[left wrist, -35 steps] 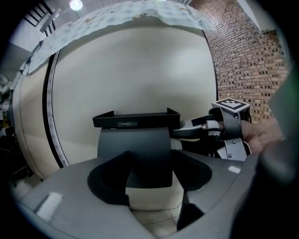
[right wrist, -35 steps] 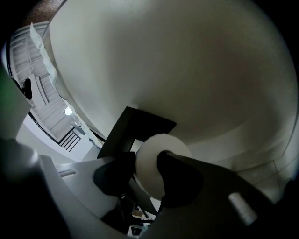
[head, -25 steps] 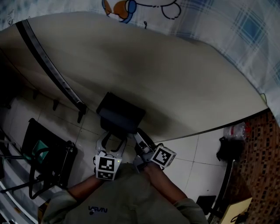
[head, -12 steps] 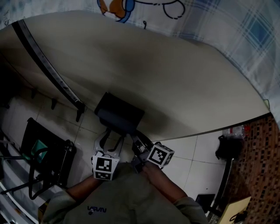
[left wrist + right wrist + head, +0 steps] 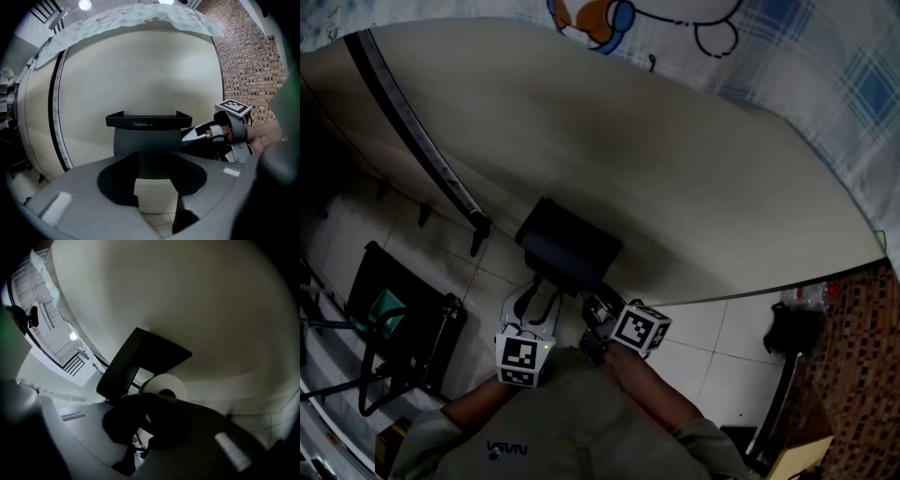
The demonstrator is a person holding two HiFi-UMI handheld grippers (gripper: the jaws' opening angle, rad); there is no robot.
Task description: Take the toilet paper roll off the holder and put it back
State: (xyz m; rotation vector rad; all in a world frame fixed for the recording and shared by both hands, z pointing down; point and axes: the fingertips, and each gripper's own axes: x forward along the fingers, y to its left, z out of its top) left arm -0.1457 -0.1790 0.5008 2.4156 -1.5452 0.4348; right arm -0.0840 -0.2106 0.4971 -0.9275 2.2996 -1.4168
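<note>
Nearest the camera, two forearms in olive sleeves (image 5: 572, 422) reach forward, a gripper in each hand. The left gripper (image 5: 536, 298) points slightly down at the front of the holder (image 5: 572, 248). Its fingers stand partway apart and have just been closing. Their pads press on nothing. In the left gripper view a pale patch shows between them below the holder's dark cover, and I cannot tell whether it is roll or wall.

The right gripper (image 5: 589, 300) lies just beside the left one and reaches in level under the holder's right end. Its fingers are closed together. Their dark tips lie right against the end of the roll (image 5: 157, 382), and I cannot tell whether they pinch any of it.

The roll sits in the holder, under the tilted dark cover, its white end face and dark core turned toward the right gripper.

The holder is fixed to a curved cream wall (image 5: 675, 169), with a flat tray on top. A dark strip (image 5: 412, 131) runs down the wall to its left. Below is a pale tiled floor (image 5: 712, 337), and a black rack (image 5: 394, 319) stands on it well to the left. A checked cloth (image 5: 806, 66) hangs over the wall's upper edge, and brick shows at far right (image 5: 862, 328).
</note>
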